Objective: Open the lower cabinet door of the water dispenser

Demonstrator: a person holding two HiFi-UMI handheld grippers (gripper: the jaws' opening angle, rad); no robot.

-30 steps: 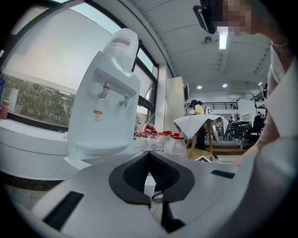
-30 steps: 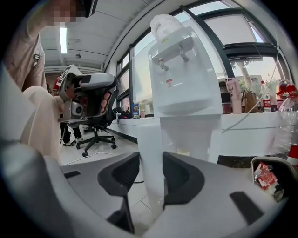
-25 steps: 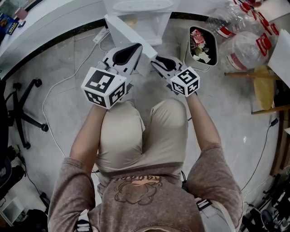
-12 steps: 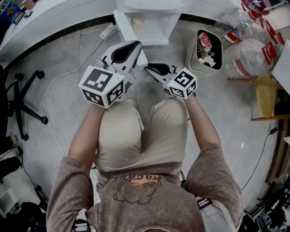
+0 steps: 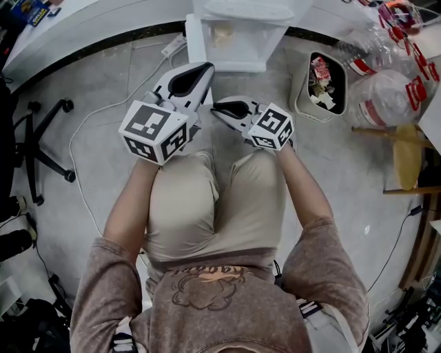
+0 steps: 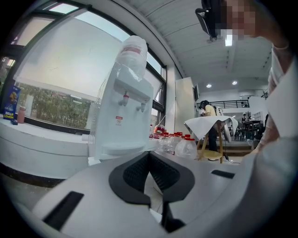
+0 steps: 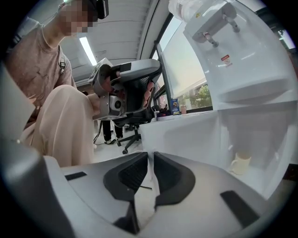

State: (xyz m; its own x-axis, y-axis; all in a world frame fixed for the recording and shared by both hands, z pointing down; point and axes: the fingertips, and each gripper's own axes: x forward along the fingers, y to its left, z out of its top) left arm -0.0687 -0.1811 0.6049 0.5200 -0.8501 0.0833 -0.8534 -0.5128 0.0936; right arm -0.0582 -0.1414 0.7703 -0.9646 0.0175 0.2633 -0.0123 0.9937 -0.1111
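The white water dispenser [image 5: 238, 14] stands at the top of the head view, and its lower cabinet door [image 5: 195, 48] hangs swung out to the left. A pale cup [image 7: 240, 162] sits inside the open cabinet. My left gripper [image 5: 204, 67] is shut and empty, pointing level at the dispenser [image 6: 125, 107] just short of the door. My right gripper [image 5: 215, 109] is lower and to the right, turned left along the open door [image 7: 181, 135]. Its jaws are closing to a thin slit with nothing between them [image 7: 151, 155].
A full trash bin [image 5: 320, 83] stands right of the dispenser, with bagged water bottles [image 5: 386, 76] and a wooden stool [image 5: 406, 138] beyond. An office chair base [image 5: 34, 158] is at the left. A power strip [image 5: 172, 45] and its cable lie on the floor.
My right gripper has swung left toward the left gripper, away from the door's edge, and its jaws have narrowed. The left gripper has shifted slightly. The door now stands wider.
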